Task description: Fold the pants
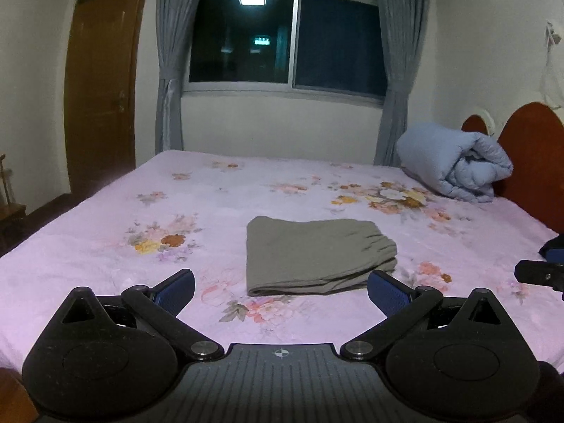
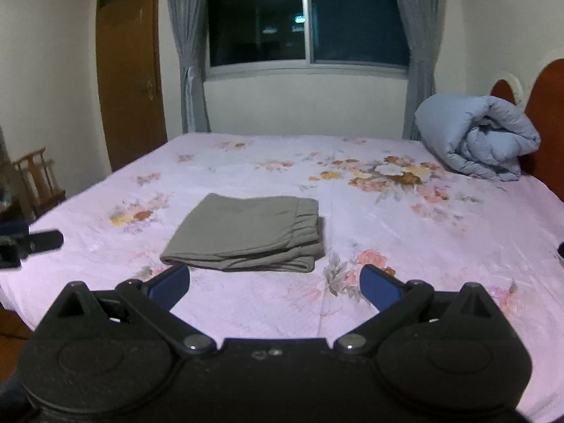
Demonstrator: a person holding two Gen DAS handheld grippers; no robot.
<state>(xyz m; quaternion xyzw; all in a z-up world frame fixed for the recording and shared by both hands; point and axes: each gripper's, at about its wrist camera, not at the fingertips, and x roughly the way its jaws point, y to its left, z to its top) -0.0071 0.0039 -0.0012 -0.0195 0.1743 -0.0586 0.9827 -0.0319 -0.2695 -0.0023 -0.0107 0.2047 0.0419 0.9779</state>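
Floral pink bed (image 1: 105,282) under a dark window: the grey pants (image 1: 317,257) lie folded mid-mattress, just beyond my left claw (image 1: 280,287) and right claw (image 2: 275,283), both wide and empty. I judge folding done; only squaring loose edges remains.

Pants (image 1: 317,255) = olive-grey, plain. Bedsheet (image 1: 105,232) pale pink/lilac w/ orange, peach & yellow flower print. Rolled duvet (image 1: 454,165) light blue. Curtains (image 1: 172,53) grey-blue, door (image 1: 102,81) brown wood, headboard (image 1: 528,155) reddish brown. Gripper pads (image 1: 176,287) blue, rest black.
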